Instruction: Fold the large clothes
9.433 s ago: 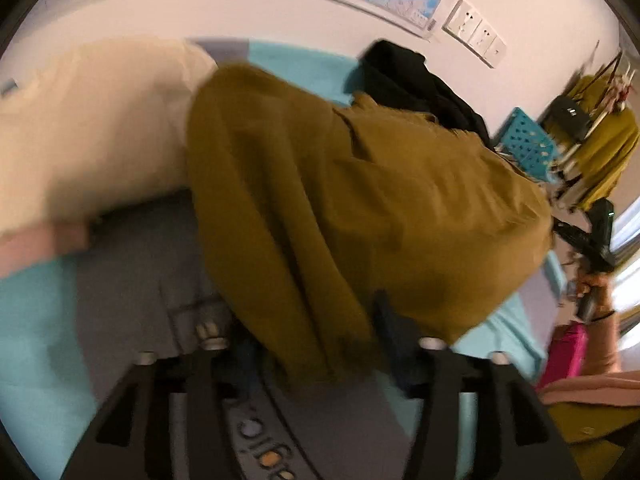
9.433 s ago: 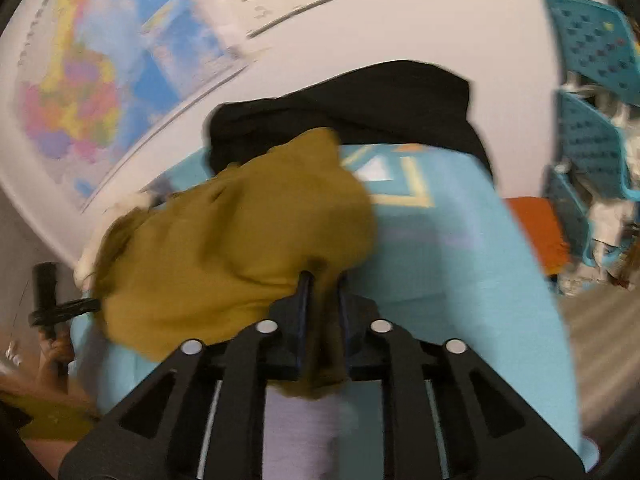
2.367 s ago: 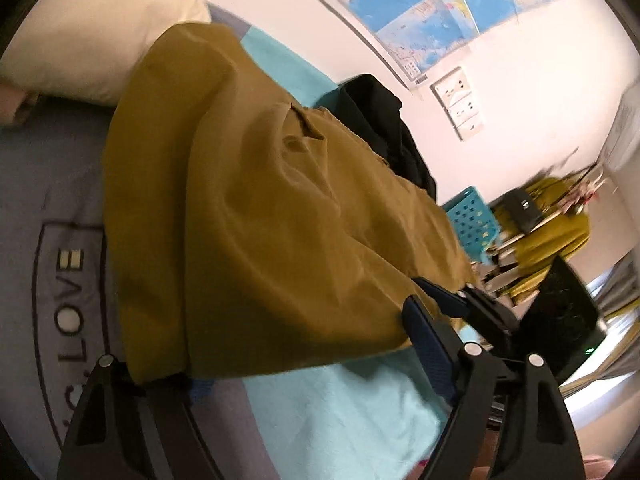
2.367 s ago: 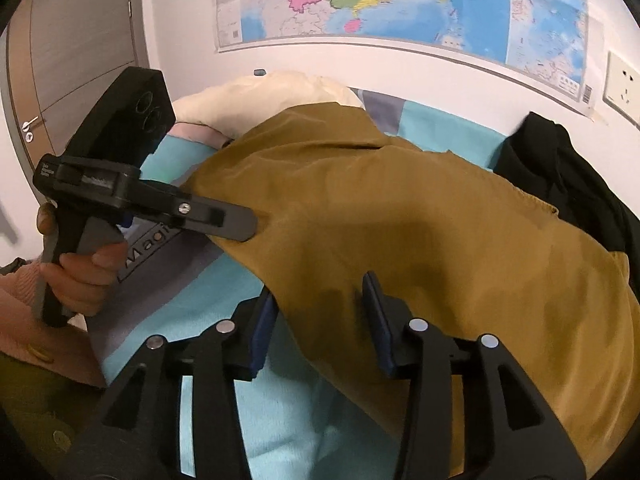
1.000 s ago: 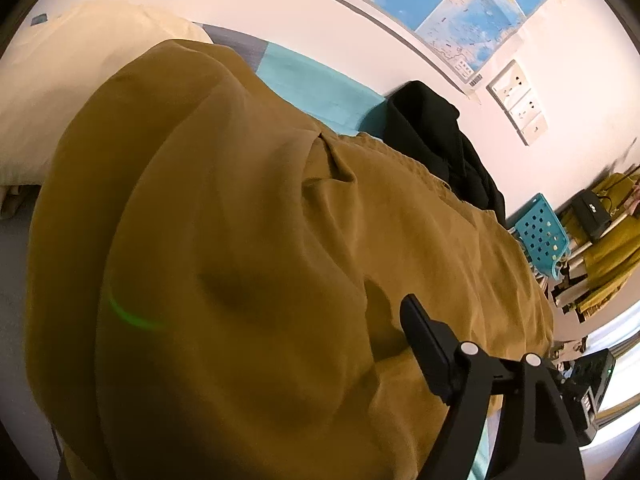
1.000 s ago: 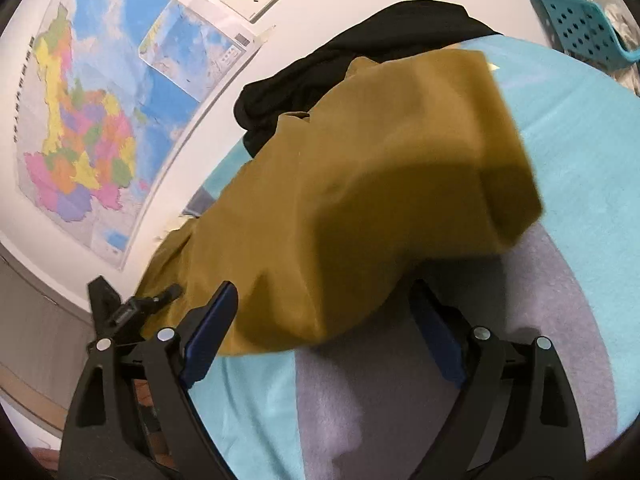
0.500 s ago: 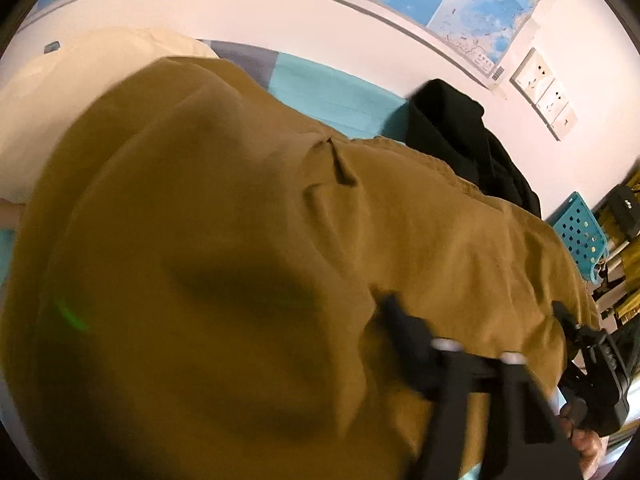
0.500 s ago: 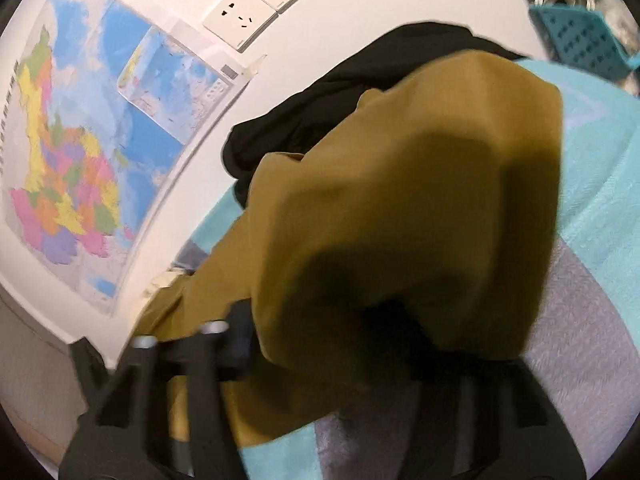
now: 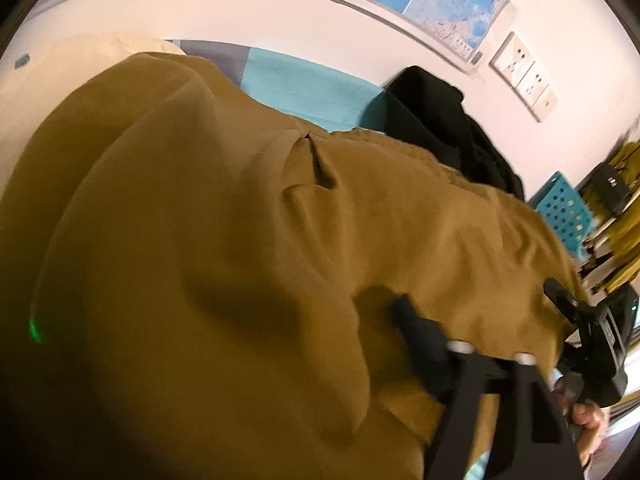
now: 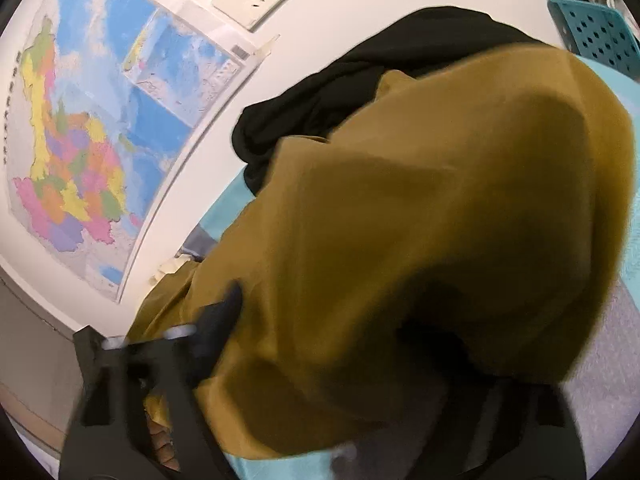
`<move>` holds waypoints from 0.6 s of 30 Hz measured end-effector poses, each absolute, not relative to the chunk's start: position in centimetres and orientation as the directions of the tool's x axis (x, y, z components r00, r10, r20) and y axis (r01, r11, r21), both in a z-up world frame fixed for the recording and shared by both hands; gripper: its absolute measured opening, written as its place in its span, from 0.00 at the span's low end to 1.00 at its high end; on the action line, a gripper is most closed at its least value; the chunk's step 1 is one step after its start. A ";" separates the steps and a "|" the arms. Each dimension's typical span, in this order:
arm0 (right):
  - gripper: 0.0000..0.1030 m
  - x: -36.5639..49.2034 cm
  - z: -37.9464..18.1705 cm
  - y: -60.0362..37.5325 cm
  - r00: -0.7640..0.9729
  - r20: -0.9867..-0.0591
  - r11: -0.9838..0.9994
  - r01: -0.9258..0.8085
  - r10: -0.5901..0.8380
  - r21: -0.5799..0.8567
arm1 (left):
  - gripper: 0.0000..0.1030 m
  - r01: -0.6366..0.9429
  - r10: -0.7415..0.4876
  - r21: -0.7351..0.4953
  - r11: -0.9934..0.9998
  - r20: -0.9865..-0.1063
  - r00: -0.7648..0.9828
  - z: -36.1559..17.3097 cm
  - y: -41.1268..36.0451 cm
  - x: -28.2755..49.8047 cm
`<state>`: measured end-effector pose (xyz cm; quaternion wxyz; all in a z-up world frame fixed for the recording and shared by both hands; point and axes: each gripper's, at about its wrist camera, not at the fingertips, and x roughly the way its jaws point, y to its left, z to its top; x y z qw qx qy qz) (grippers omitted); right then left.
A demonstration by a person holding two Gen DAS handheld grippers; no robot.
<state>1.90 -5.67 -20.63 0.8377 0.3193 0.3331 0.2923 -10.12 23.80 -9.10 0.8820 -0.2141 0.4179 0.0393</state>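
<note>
Mustard cotton garment [image 9: 240,260] looks soft and floppy; both my claws, left claw [image 9: 256,376] and right claw [image 10: 352,364], have just been closing on bunched edges.

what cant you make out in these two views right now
- Left wrist view: one finger of the left gripper is buried under the mustard garment, so its grip is unclear.
- Right wrist view: the garment drapes over the right gripper, hiding one finger.
- Both views: the bed under the garment is hidden; fingers are motion-blurred.
</note>
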 end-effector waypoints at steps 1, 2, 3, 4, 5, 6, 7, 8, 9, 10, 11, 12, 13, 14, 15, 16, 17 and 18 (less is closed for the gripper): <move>0.37 2.1 -20.8 -6.0 0.593 -0.351 0.597 -0.285 0.724 0.750 | 0.37 -0.260 -0.107 -0.348 0.901 -0.757 0.644 -8.7 24.1 -10.2; 0.31 2.1 -20.6 -6.3 0.578 -0.330 0.571 -0.301 0.746 0.763 | 0.32 -0.261 -0.110 -0.356 0.897 -0.754 0.648 -8.4 24.3 -10.3; 0.28 1.8 -20.0 -6.5 0.573 -0.325 0.572 -0.325 0.752 0.753 | 0.26 -0.258 -0.104 -0.352 0.900 -0.748 0.655 -7.8 24.4 -10.4; 0.26 1.2 -19.0 -6.6 0.575 -0.316 0.578 -0.354 0.755 0.735 | 0.22 -0.245 -0.084 -0.325 0.913 -0.740 0.667 -6.8 24.2 -10.7; 0.24 0.7 -18.1 -6.5 0.576 -0.309 0.583 -0.380 0.756 0.718 | 0.21 -0.229 -0.060 -0.291 0.929 -0.729 0.682 -5.7 23.8 -10.9; 0.24 0.0 -16.8 -6.6 0.579 -0.295 0.585 -0.412 0.760 0.698 | 0.20 -0.219 -0.051 -0.277 0.936 -0.720 0.692 -5.0 23.7 -11.0; 0.23 -0.7 -15.3 -6.6 0.584 -0.276 0.586 -0.445 0.763 0.678 | 0.19 -0.204 -0.053 -0.277 0.939 -0.703 0.709 -3.9 23.7 -11.2; 0.23 -1.2 -14.2 -6.6 0.589 -0.262 0.587 -0.467 0.764 0.661 | 0.19 -0.182 -0.064 -0.283 0.942 -0.683 0.728 -2.6 23.9 -11.4; 0.22 -1.8 -12.7 -6.5 0.594 -0.244 0.589 -0.500 0.767 0.635 | 0.18 -0.167 -0.070 -0.283 0.945 -0.671 0.739 -1.7 24.0 -11.5; 0.22 -2.5 -11.2 -6.4 0.594 -0.225 0.587 -0.531 0.772 0.611 | 0.18 -0.151 -0.076 -0.285 0.946 -0.652 0.754 -0.3 24.5 -11.8; 0.22 -3.0 -10.1 -6.2 0.594 -0.210 0.584 -0.554 0.776 0.593 | 0.18 -0.135 -0.082 -0.288 0.948 -0.632 0.770 1.0 25.0 -12.1; 0.22 -3.5 -8.7 -5.8 0.596 -0.194 0.585 -0.581 0.779 0.566 | 0.18 -0.125 -0.077 -0.280 0.952 -0.613 0.787 2.3 25.5 -12.4; 0.22 -4.1 -7.3 -5.2 0.595 -0.177 0.584 -0.610 0.784 0.536 | 0.18 -0.122 -0.070 -0.273 0.954 -0.600 0.797 3.3 25.9 -12.6; 0.22 -4.5 -6.2 -4.6 0.590 -0.161 0.576 -0.632 0.792 0.519 | 0.18 -0.119 -0.062 -0.269 0.956 -0.579 0.813 4.7 26.8 -13.0; 0.22 -4.8 -5.0 -3.8 0.580 -0.141 0.563 -0.657 0.802 0.501 | 0.18 -0.117 -0.054 -0.263 0.958 -0.563 0.824 5.9 27.6 -13.3; 0.22 -5.0 -4.2 -3.2 0.570 -0.129 0.553 -0.677 0.811 0.485 | 0.18 -0.120 -0.041 -0.257 0.959 -0.543 0.839 7.2 28.6 -13.9; 0.22 -5.2 -2.9 -1.9 0.554 -0.107 0.533 -0.705 0.826 0.467 | 0.18 -0.125 -0.028 -0.255 0.959 -0.525 0.851 8.2 29.7 -14.4; 0.22 -5.2 -1.8 -0.6 0.535 -0.088 0.512 -0.730 0.840 0.452 | 0.18 -0.136 -0.011 -0.251 0.958 -0.509 0.861 9.3 30.7 -14.9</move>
